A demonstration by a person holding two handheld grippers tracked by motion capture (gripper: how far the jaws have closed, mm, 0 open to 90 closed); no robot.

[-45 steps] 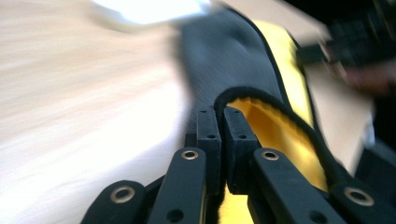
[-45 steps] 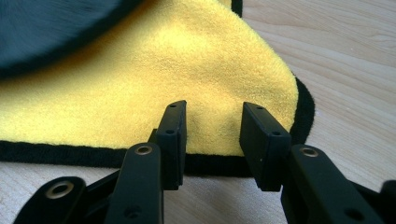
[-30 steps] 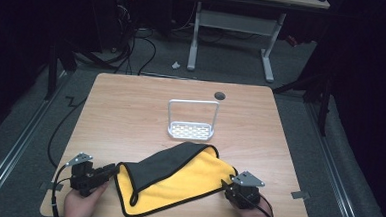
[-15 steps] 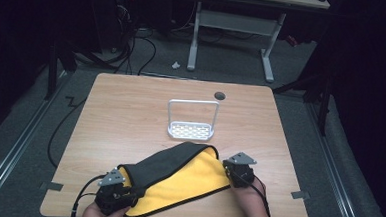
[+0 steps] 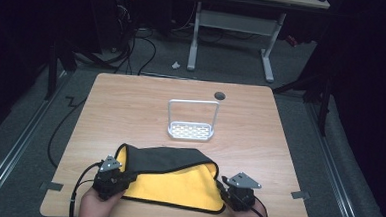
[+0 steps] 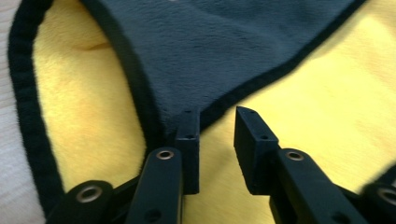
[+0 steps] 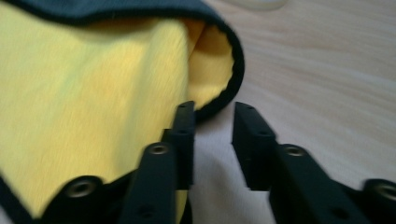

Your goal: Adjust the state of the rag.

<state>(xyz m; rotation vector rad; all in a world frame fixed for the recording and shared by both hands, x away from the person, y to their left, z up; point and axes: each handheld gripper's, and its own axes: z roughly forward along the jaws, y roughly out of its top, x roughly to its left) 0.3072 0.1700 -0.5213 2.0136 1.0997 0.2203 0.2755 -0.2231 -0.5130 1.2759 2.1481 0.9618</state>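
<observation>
Wooden table (image 5: 131,110), dark room | yellow-and-black cloth (image 5: 177,183) folded, lower centre of high view | left gripper (image 6: 217,135) over cloth's left end, jaws just reopened, gripping nothing | right gripper (image 7: 214,126) beside cloth's right corner, jaws just reopened, empty | white rack (image 5: 191,131) mid-frame.

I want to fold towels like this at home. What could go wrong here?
1. Both grippers' jaws have just been opening with nothing pinched between them. The left gripper hovers over the dark flap's edge on the yellow cloth, so closing might grab one layer, or both.
2. The right gripper sits half over bare table, beside the cloth's rounded fold; it might close on nothing.
3. Dragging the cloth forward could bump the white rack.
</observation>
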